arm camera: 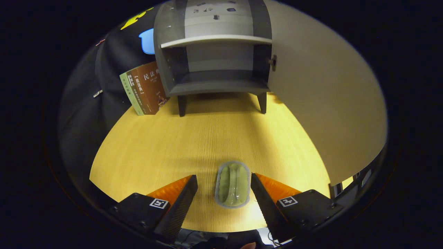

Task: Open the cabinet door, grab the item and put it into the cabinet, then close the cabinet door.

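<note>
The fingers [224, 193] are wide apart, and the small green packet [232, 185] lies flat on the tabletop [155, 148] right between them, near its front edge — neither finger seems to touch it yet. Farther back, by the far edge, the cabinet [214, 83] stands with its door [322, 103] swung open to the right. Some books [145, 88] lean beside it. The opening looks done, so this is the grabbing step — next, the fingers should squeeze the packet and lift it.
</note>
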Motion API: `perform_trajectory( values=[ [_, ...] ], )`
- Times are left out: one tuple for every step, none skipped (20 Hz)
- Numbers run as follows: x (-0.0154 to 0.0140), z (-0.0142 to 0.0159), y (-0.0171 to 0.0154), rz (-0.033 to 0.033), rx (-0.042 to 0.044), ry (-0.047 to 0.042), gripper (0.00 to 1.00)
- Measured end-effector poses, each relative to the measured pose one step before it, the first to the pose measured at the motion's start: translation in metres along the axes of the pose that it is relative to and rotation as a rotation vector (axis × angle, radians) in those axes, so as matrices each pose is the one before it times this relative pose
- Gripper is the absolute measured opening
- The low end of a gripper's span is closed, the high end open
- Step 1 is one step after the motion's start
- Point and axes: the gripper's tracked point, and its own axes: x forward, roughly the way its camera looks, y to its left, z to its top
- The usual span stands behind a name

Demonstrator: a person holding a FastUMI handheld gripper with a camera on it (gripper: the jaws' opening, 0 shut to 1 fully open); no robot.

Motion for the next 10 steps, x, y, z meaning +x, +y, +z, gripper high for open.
perform_trajectory(
  values=[
    [0.00976, -0.00695, -0.00271, -0.02057, 0.00173, 0.01911, 0.98],
    [0.00833, -0.00722, -0.00380, -0.01889, 0.00166, 0.01809, 0.94],
    [0.00810, -0.00583, -0.00313, -0.01578, 0.00425, 0.01638, 0.89],
    [0.00718, -0.00407, -0.00131, -0.01011, 0.00442, 0.01838, 0.79],
    [0.00559, -0.00600, -0.00357, -0.01219, 0.00195, 0.01851, 0.73],
    [0.00451, -0.00604, -0.00213, -0.00866, 0.00006, 0.01851, 0.64],
    [0.00427, -0.00350, 0.00019, 0.00180, 0.00098, 0.01229, 0.54],
    [0.00311, -0.00471, -0.00176, -0.00903, -0.01022, 0.00678, 0.54],
    [0.00096, 0.00423, 0.00218, 0.01045, -0.01171, -0.03236, 0.55],
    [0.01326, 0.00735, -0.00835, -0.03316, -0.01511, -0.02474, 0.45]
  ],
)
